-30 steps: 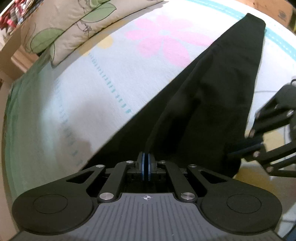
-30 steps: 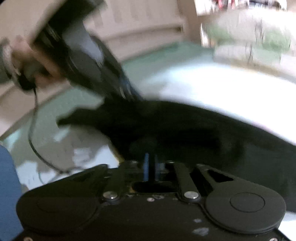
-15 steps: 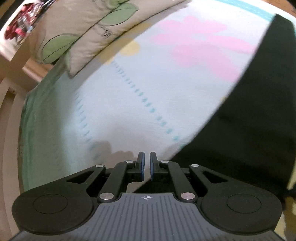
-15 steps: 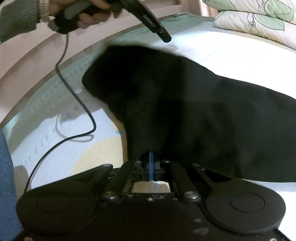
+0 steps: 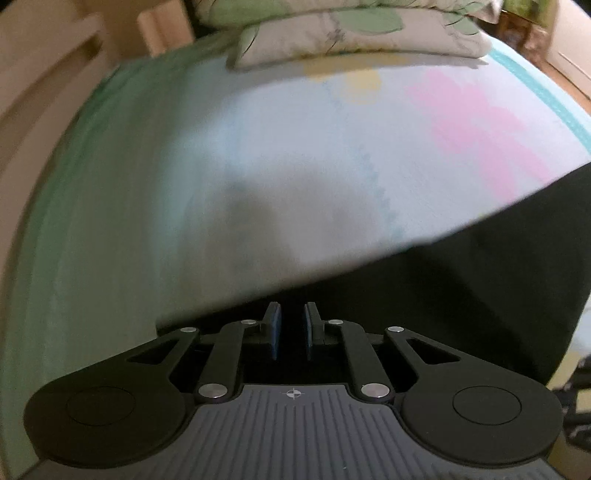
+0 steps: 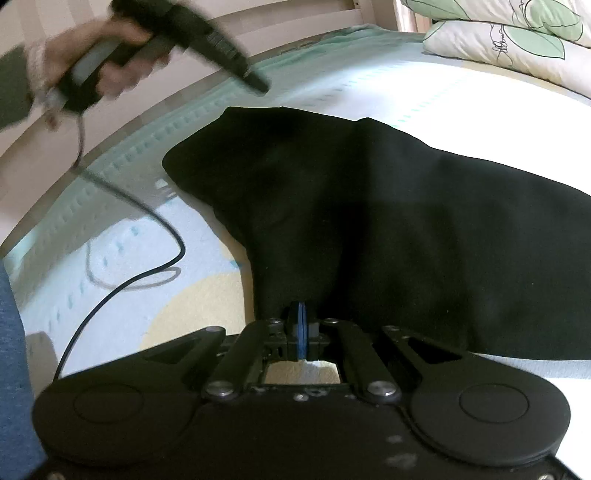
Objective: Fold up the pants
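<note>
The black pants (image 6: 406, 221) lie on the bed sheet (image 6: 369, 92), spread from the near middle to the right. My right gripper (image 6: 302, 328) is shut on the pants' near edge, lifting a fold of cloth. In the left wrist view the pants (image 5: 461, 288) fill the lower right. My left gripper (image 5: 291, 328) is open and empty, held above the pants' edge. It also shows in the right wrist view (image 6: 255, 83), raised above the pants' far left end.
Leaf-print pillows (image 5: 351, 33) (image 6: 517, 40) lie at the head of the bed. A wooden bed frame (image 6: 295, 29) runs along the far side. The left gripper's black cable (image 6: 147, 229) trails over the sheet left of the pants.
My left gripper has let go of the pants, opened and lifted away to the left. My right gripper has stayed shut on the cloth, and the pants have settled flatter.
</note>
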